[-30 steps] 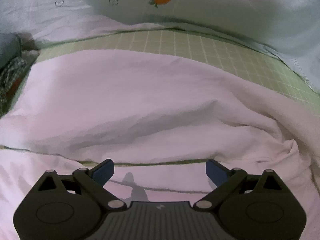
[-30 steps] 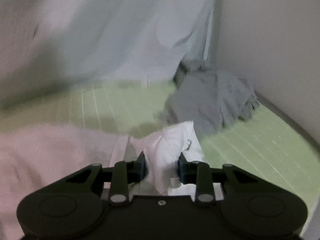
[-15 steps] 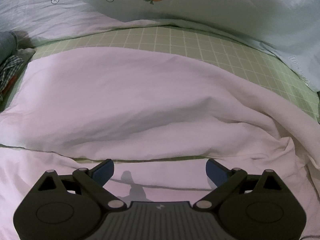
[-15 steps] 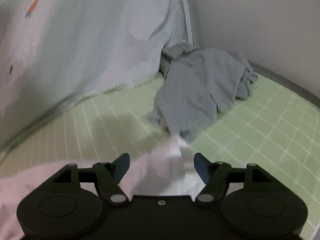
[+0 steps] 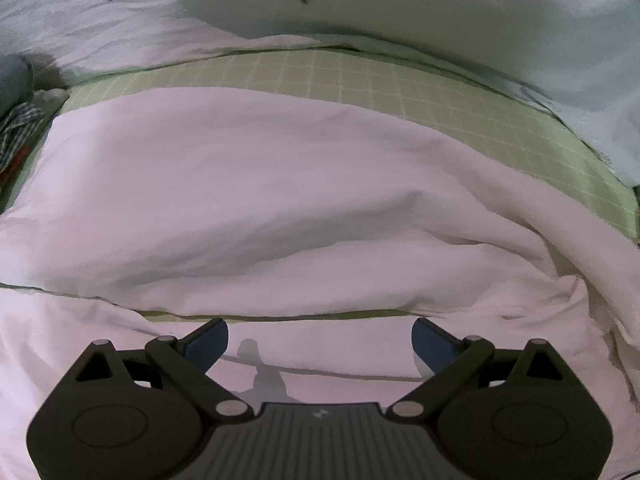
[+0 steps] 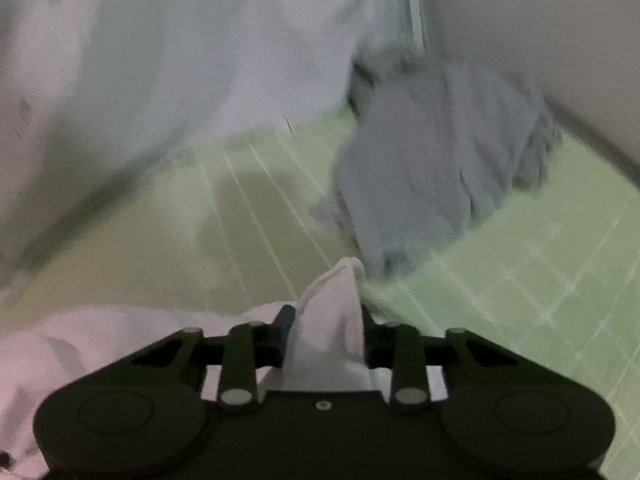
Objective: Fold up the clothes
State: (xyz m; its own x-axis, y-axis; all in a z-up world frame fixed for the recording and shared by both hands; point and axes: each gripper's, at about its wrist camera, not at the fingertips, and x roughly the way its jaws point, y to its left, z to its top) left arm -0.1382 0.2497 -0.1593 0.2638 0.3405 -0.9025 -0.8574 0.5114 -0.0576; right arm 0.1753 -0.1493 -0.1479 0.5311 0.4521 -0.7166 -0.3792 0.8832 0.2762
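Fabric fills our right gripper (image 6: 325, 330): its jaws, wide open half a second ago, are closing on a bunched corner of the pink garment (image 6: 328, 312), so we have re-gripped for the next fold. Beyond it lies a grey garment (image 6: 440, 160). Our left gripper (image 5: 320, 340) hangs open and empty over the spread pink cloth.

Dim, soft indoor light, left wrist view sharp around the pink garment (image 5: 280, 184), soft grey shadows in its folds, a small dark shadow on it just before the fingers (image 5: 208, 340), fisheye bending and black corners, right wrist view grainy and motion-blurred, grey cloth heap (image 6: 436, 168) smeared
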